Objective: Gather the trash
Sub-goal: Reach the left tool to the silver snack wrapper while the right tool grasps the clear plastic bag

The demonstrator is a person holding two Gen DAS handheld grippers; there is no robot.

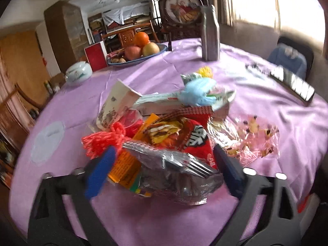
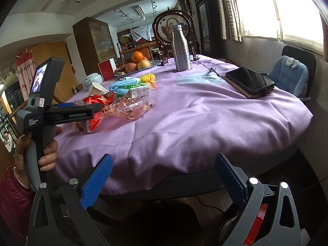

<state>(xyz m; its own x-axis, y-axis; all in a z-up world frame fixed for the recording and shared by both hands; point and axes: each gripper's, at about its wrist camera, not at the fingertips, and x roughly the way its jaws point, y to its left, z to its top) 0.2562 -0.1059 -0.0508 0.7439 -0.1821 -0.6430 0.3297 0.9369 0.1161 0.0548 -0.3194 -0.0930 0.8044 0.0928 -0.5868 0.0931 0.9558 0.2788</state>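
Note:
A heap of trash lies on the purple tablecloth (image 1: pixel 143 215): a clear crinkled wrapper (image 1: pixel 180 170), a red snack bag (image 1: pixel 196 141), an orange net (image 1: pixel 102 141), an orange box (image 1: pixel 125 168), a white carton (image 1: pixel 116 106) and a blue mask (image 1: pixel 201 92). My left gripper (image 1: pixel 164 170) is open, its fingers either side of the clear wrapper at the heap's near edge. It shows from the side in the right wrist view (image 2: pixel 86 110), at the heap (image 2: pixel 114 106). My right gripper (image 2: pixel 164 178) is open and empty, off the table's near edge.
A steel bottle (image 2: pixel 181 49), a phone on a notebook (image 2: pixel 249 82), keys (image 2: pixel 213 70), a fruit plate (image 2: pixel 139 63), a red and white box (image 2: pixel 106 68), a white jar (image 2: pixel 92 81) and a paper cup (image 2: pixel 97 89) stand on the table. A chair (image 2: pixel 291 73) is at the right.

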